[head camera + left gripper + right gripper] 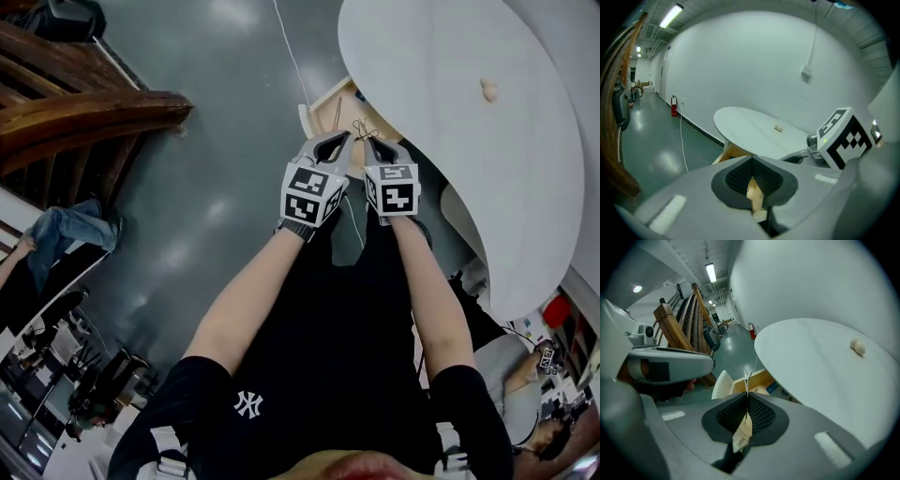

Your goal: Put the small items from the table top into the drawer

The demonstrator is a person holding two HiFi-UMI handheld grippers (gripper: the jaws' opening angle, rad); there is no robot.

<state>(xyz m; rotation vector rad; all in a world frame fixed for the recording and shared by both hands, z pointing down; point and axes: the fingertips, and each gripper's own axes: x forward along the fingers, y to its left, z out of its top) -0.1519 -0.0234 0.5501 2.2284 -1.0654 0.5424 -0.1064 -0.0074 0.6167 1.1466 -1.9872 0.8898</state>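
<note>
- Both arms are stretched forward, side by side: the left forearm (246, 302) and the right forearm (433, 292) are bare below short black sleeves.
- The left gripper (339, 141) is pointed forward and down; its fingers (735, 177) are brought together at the tips.
- The right gripper (374, 143) is tilted more steeply down; its fingers (762, 414) are pressed together on a thin wire piece (746, 379), which stands out beyond the tips.
- The two grippers are held just beside each other, tips near, with the left marker cube (309, 193) and the right marker cube (393, 187) turned up toward the head view.
</note>
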